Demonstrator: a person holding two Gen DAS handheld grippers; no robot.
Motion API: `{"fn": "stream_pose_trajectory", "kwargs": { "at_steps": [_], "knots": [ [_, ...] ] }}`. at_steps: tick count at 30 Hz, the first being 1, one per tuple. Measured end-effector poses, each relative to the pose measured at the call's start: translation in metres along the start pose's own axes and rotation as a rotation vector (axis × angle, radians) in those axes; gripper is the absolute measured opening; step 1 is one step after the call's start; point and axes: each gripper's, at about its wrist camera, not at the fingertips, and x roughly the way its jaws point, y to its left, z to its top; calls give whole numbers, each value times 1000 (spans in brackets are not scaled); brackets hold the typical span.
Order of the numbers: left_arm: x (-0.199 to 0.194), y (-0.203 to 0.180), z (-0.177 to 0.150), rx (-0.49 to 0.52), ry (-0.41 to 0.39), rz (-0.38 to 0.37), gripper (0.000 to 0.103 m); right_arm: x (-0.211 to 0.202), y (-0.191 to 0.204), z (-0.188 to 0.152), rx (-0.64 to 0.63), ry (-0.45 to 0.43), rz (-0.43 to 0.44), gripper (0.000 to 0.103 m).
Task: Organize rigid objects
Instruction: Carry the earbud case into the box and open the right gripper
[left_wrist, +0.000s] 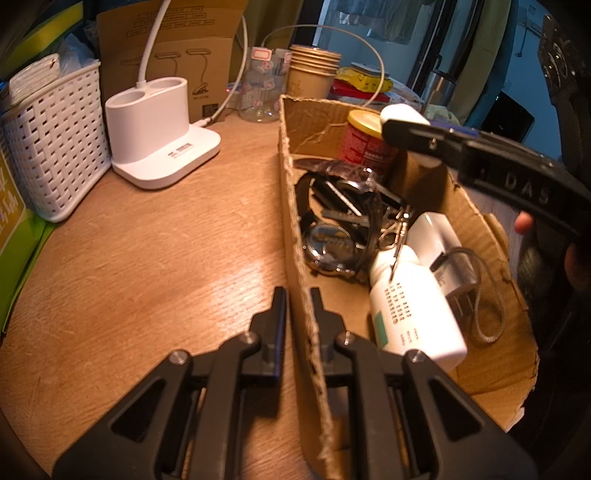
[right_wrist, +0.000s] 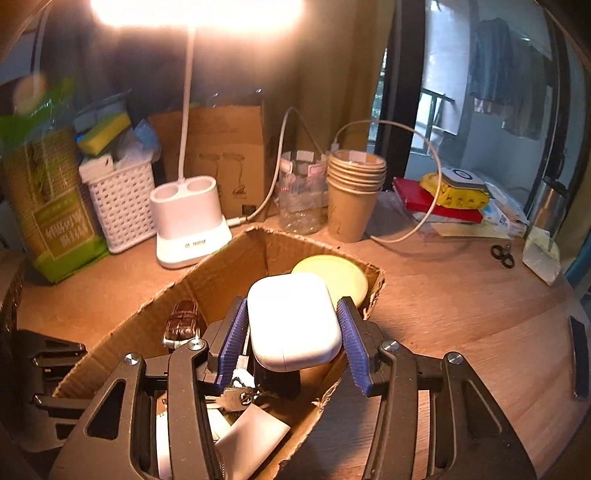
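Cardboard box (left_wrist: 295, 206): it is set on the wooden table (left_wrist: 166, 240). Its top is open and its edges are torn.
Left gripper (left_wrist: 297, 295): its two black fingers are squeezed tight on the box's side wall. One finger is outside the box and one is inside.
Right gripper (right_wrist: 291, 321): a white earbud case (right_wrist: 293, 319) is pinched between its blue ribbed pads (right_wrist: 231, 341). The case is held up over the open box, above the things inside.
Same case from the left camera: it is seen at the tip of the right gripper (left_wrist: 406, 127), over the far end of the box.
Red can (left_wrist: 364, 142): it stands upright in the far corner of the box. A yellow lid (right_wrist: 332, 275) is on top of it.
Watches (left_wrist: 336, 221): they are piled in the middle of the box, with dark straps and shiny faces.
White bottle (left_wrist: 413, 310): it is laid on its side at the near end of the box, beside a white charger (left_wrist: 439, 236).
White lamp base (left_wrist: 159, 133): it is placed on the table left of the box, next to a white basket (left_wrist: 55, 144).
Paper cups (right_wrist: 354, 192): they are stacked behind the box.
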Motion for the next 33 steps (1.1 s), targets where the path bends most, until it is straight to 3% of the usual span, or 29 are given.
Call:
{"fn": "stream_pose_trajectory", "kwargs": {
  "at_steps": [11, 25, 33],
  "knots": [
    [0, 0, 0, 0, 0, 0, 12, 12, 9, -8, -62, 82, -28, 52],
    [0, 0, 0, 0, 0, 0, 13, 16, 12, -9, -77, 118, -47, 53],
    [0, 0, 0, 0, 0, 0, 13, 14, 9, -9, -67, 115, -17, 54]
  ]
}}
